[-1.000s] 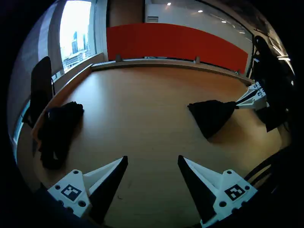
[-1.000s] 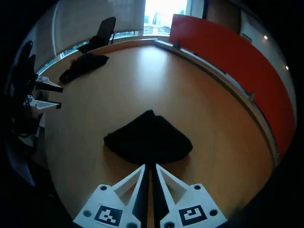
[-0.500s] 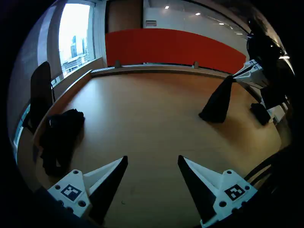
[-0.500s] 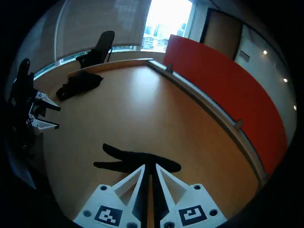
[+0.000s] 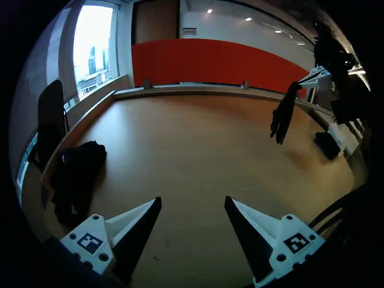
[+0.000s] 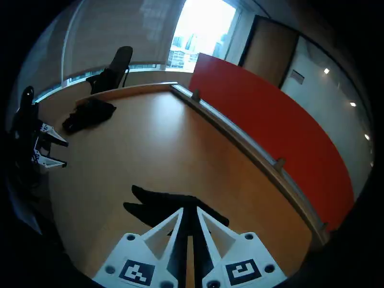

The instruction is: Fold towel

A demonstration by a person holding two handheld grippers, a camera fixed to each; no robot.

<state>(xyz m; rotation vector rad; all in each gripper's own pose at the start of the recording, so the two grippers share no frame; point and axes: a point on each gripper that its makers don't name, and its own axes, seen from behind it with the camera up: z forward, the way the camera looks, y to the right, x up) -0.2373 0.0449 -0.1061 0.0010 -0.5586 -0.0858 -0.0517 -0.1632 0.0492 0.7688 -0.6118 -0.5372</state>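
Note:
A dark towel (image 5: 283,111) hangs in the air above the wooden table (image 5: 192,144) at the right of the left gripper view, pinched at its top by my right gripper (image 5: 301,85). In the right gripper view the same towel (image 6: 165,210) droops just past my right gripper (image 6: 190,211), whose fingers are shut on its edge. My left gripper (image 5: 192,204) is low over the near table, open, with nothing between its fingers. It appears far left in the right gripper view as the left gripper (image 6: 61,153).
A heap of dark cloth (image 5: 77,175) lies near the table's left edge, also seen as the cloth heap (image 6: 89,114). A black chair (image 5: 50,115) stands beside it. A red partition (image 5: 216,60) runs along the far edge. A small dark object (image 5: 328,144) sits at the right.
My right gripper has risen with the towel, lifting it from the table until it hangs free as a narrow strip. My left gripper has stayed put and open.

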